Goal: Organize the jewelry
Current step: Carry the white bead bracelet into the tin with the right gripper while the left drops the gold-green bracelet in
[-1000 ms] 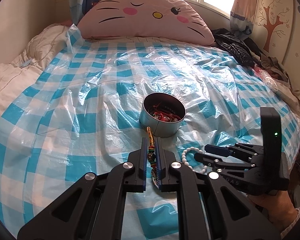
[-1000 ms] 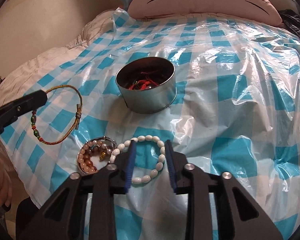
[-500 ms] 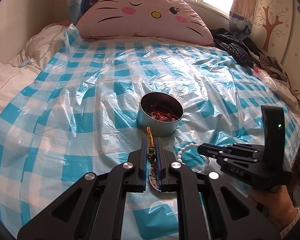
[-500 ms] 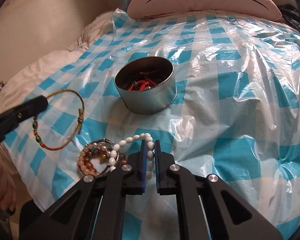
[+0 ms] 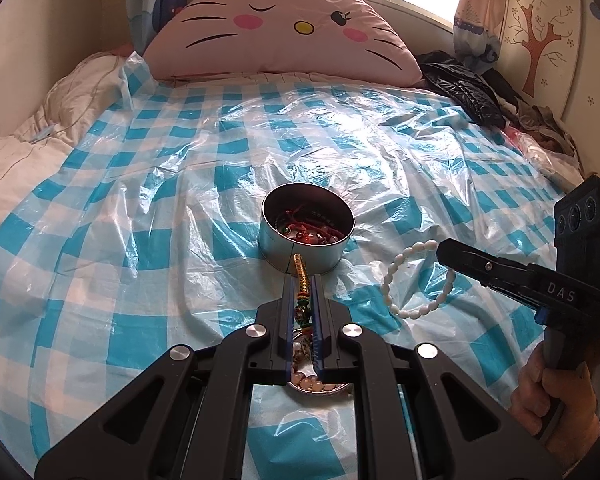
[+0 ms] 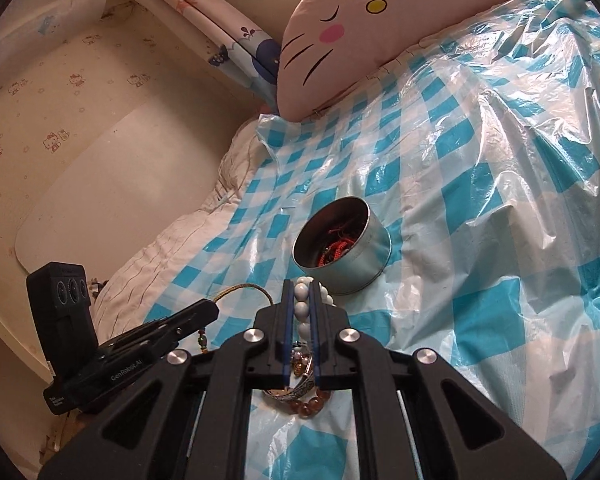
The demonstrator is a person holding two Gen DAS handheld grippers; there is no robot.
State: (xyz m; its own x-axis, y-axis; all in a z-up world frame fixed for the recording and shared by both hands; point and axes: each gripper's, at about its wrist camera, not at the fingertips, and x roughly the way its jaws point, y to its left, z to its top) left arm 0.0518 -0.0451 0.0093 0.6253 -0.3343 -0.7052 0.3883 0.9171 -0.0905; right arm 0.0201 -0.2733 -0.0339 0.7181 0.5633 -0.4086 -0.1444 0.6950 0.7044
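Nearest to us, at the near edge of the bed (image 5: 100, 240), we are seeing a pile of brown and pinkish bead bracelets (image 6: 308, 398) lying on the blue-and-white checked plastic sheet (image 5: 380, 152), partly hidden under both tools. Just above it, we are holding the left gripper (image 5: 303, 292) with its fingers clamped on a braided cord bracelet (image 5: 300, 276); its gold-coloured end is sticking out past the fingertips toward the tin. To the right, a hand (image 5: 556, 400) is gripping the right gripper (image 5: 444, 250), whose fingers have just been closing and are now clamped on a white bead bracelet (image 5: 412, 280); the loop is hanging off the sheet below the fingertips. In the right wrist view the white beads are sitting pinched between the blue pads. Beyond both tools, near the middle of the bed, a round metal tin (image 5: 306, 240) is standing upright and open, holding red cord jewellery. At the far edge, a pink cat-face pillow (image 5: 284, 36) is leaning against the wall, and dark clothes (image 5: 468, 92) are lying in the far right corner.
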